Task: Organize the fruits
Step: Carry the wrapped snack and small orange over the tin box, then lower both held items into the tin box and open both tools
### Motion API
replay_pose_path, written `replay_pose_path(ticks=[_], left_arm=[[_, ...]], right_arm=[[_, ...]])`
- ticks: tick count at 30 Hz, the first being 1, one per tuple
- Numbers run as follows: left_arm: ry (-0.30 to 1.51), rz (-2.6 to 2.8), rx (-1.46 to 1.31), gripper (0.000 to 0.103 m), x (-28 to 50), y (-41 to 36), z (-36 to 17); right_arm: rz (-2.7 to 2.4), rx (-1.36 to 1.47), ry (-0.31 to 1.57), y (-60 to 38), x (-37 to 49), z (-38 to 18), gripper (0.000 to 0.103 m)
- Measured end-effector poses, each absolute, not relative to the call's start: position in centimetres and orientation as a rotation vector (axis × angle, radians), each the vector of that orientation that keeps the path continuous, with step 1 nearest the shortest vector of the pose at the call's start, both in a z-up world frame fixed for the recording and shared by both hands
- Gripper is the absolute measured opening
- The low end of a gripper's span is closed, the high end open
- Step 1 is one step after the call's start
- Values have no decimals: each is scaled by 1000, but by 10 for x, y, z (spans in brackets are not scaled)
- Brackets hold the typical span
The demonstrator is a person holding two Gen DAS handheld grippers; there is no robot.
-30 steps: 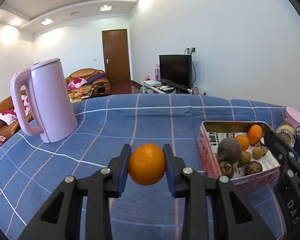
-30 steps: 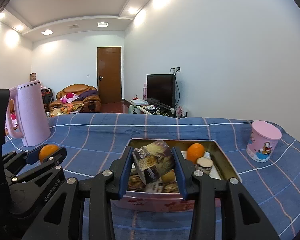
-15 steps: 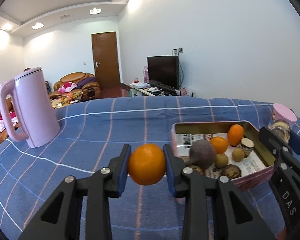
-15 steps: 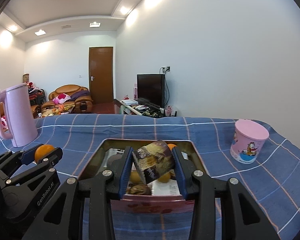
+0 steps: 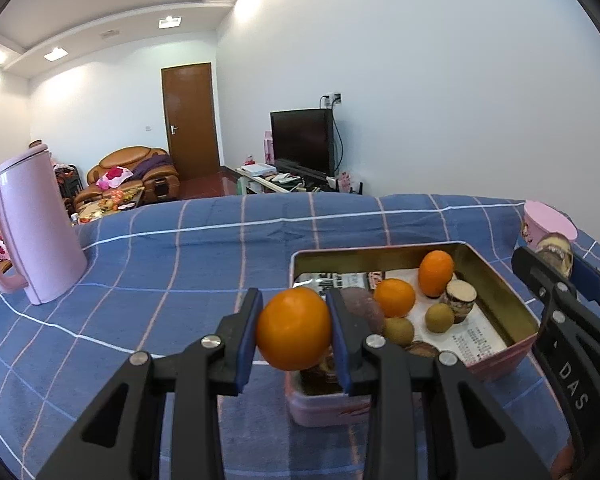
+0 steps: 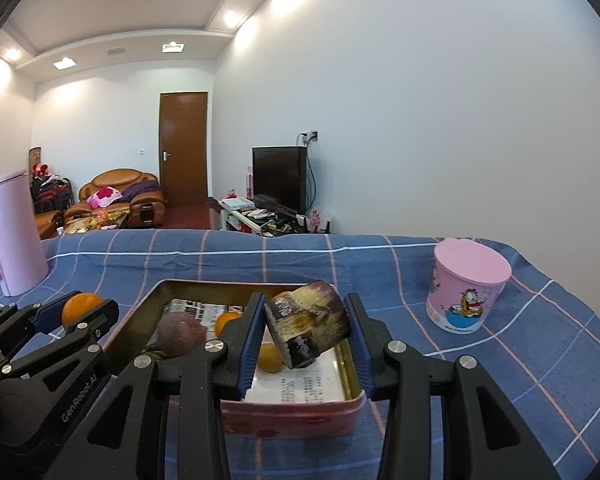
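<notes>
The left gripper (image 5: 294, 330) pinched a smooth round orange (image 5: 294, 328) above the near left corner of the pink tin (image 5: 504, 364); the right gripper (image 6: 306, 326) clamped a tilted brown printed cylinder (image 6: 308, 322) over the tin's near end. Inside, on printed paper, lay two more oranges (image 5: 394, 297), a dull purple fruit (image 6: 180, 336), two small brownish-green fruits (image 5: 439, 317) and a short cylinder (image 5: 461, 300). On the blue checked cloth (image 5: 180, 264) stood a matte pink kettle (image 5: 36, 232) far left; only the right view showed the cartoon cup (image 6: 466, 286) whole
</notes>
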State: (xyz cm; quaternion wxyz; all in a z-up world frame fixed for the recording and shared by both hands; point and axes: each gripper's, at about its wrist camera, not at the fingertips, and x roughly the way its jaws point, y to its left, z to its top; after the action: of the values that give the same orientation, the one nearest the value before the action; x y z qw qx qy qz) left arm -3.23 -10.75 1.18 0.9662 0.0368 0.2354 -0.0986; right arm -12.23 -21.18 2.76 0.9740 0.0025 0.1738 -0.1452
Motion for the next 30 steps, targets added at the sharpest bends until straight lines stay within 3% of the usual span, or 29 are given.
replay_pose_path(ticks=[30], left_arm=[[583,-266,16,34,10,-148,3]], right_arm=[[-364,14,373,-236,-86,28,42]])
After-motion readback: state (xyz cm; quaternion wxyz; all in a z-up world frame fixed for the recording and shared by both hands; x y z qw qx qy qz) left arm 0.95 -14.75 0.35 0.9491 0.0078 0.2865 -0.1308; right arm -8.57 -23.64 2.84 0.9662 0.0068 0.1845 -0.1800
